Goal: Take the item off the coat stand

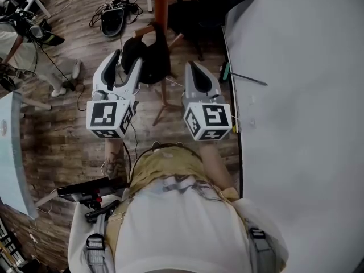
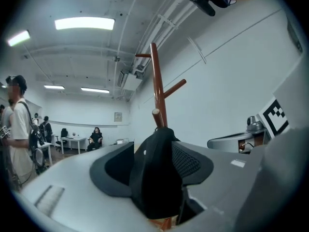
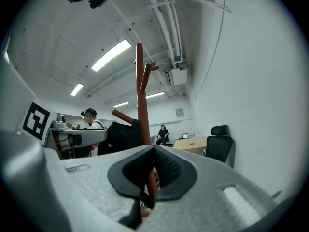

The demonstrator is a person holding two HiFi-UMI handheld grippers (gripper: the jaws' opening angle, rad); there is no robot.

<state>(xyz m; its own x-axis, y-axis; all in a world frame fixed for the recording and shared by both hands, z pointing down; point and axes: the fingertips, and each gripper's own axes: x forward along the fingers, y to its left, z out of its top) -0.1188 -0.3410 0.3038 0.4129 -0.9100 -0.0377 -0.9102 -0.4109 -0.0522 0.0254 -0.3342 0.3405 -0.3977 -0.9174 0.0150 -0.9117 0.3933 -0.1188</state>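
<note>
A black fabric item (image 1: 152, 58) hangs from a peg of the brown wooden coat stand (image 1: 161, 4), just in front of me. My left gripper (image 1: 127, 58) reaches up to it, jaws spread wide. In the left gripper view the black item (image 2: 159, 178) fills the gap between the dark pads (image 2: 113, 170), below the peg (image 2: 156, 113); I see no pad squeezing it. My right gripper (image 1: 191, 67) hovers to the right of the stand, shut and empty. In the right gripper view its pads (image 3: 169, 170) meet, with the stand's pole (image 3: 140, 91) and the item (image 3: 123, 135) beyond.
A large white table (image 1: 307, 95) runs along my right, with a thin tool (image 1: 247, 78) near its edge. A black bag and cables (image 1: 112, 19) lie on the wood floor. A person (image 1: 34, 56) stands at the left. A dark chair (image 1: 210, 4) is behind the stand.
</note>
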